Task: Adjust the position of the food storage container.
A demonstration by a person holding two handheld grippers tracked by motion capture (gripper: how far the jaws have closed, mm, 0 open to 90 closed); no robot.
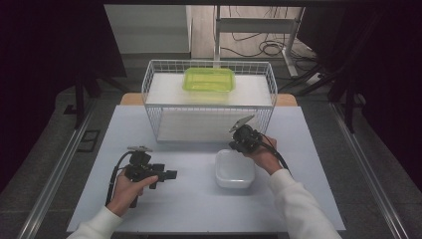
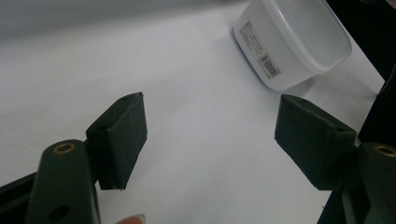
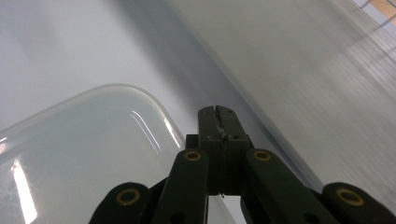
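A translucent white plastic container (image 1: pixel 234 170) stands without a lid on the white table (image 1: pixel 189 209), right of centre. My right gripper (image 1: pixel 233 145) hovers at its far rim, and its jaws are shut with nothing between them. In the right gripper view the closed tips (image 3: pixel 215 110) sit just past the container's rounded corner (image 3: pixel 84 149). My left gripper (image 1: pixel 170 175) rests low over the table to the left of the container and points toward it. In the left gripper view the left gripper (image 2: pixel 210 99) stands wide open and empty, with the container (image 2: pixel 299 37) farther off at upper right.
A white wire basket (image 1: pixel 149 84) stands at the back of the table with a white block inside it. On that block lies a green lidded container (image 1: pixel 209 79). The basket's front (image 3: pixel 303 70) is close beyond my right gripper. Floor and cables lie behind the table.
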